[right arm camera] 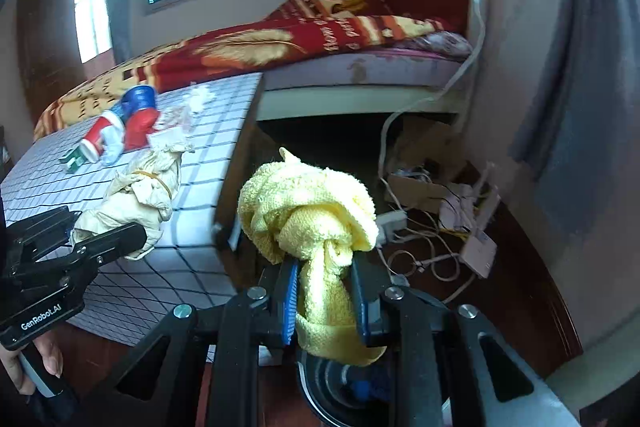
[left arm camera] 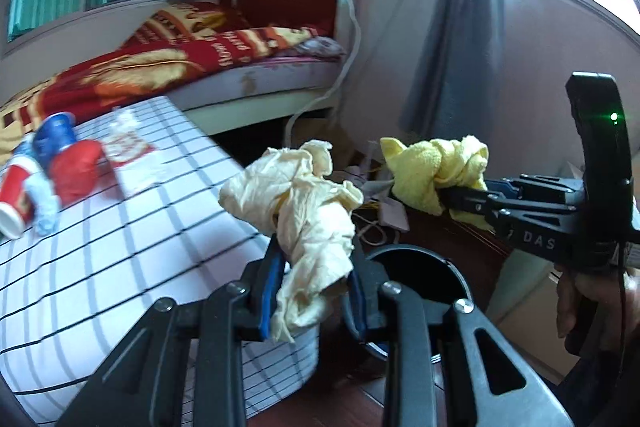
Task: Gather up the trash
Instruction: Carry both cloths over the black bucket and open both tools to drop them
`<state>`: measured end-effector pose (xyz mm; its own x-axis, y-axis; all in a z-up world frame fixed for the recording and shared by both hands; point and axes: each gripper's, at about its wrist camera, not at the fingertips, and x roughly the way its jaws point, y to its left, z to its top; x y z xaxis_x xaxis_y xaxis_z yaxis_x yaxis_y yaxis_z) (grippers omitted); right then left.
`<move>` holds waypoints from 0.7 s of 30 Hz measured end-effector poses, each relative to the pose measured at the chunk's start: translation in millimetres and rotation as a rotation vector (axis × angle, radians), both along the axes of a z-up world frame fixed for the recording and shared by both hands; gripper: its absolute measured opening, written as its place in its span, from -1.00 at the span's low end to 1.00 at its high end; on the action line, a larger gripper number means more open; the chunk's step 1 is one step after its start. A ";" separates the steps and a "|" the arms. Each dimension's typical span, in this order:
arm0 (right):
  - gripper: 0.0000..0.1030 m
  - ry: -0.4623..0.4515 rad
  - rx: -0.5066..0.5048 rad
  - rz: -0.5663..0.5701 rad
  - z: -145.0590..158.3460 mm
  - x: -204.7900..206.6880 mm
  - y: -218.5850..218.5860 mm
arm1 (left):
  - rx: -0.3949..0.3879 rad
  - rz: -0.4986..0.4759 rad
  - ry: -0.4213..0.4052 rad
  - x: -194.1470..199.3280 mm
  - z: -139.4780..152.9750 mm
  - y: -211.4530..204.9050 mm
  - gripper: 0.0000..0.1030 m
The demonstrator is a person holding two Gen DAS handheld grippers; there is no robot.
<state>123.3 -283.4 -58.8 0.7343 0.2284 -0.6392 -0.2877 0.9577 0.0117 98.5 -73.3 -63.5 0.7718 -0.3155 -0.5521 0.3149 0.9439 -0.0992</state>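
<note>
Left gripper point(left arm camera: 316, 267) jaws clamped on cream wad point(left arm camera: 304, 211), right gripper point(right arm camera: 324, 291) jaws pinching knotted yellow cloth point(right arm camera: 312, 223) — both bulging beyond the jaws

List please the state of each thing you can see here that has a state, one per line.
left gripper: shut on the cream crumpled paper, held in the air.
right gripper: shut on the yellow cloth, knotted.
red paper cup: lying on its side on the checked table.
blue cup: lying on its side.
black bin: open, on the floor beside the table.
</note>
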 end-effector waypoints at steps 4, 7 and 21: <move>-0.52 0.033 -0.007 -0.050 -13.5 -2.7 -28.4 | 0.007 -0.069 0.016 2.2 -5.5 -27.6 -0.40; -0.52 0.058 -0.015 -0.080 -25.3 -8.3 -50.5 | 0.009 -0.111 0.034 1.8 -13.0 -45.4 -0.40; -0.51 0.179 -0.024 -0.082 -96.1 -12.1 -101.6 | 0.049 -0.266 0.177 9.9 -78.6 -114.8 -0.40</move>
<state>111.2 -384.9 -154.8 0.6237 0.1560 -0.7660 -0.2042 0.9784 0.0329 108.5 -188.0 -142.1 0.5560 -0.4629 -0.6903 0.5332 0.8358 -0.1309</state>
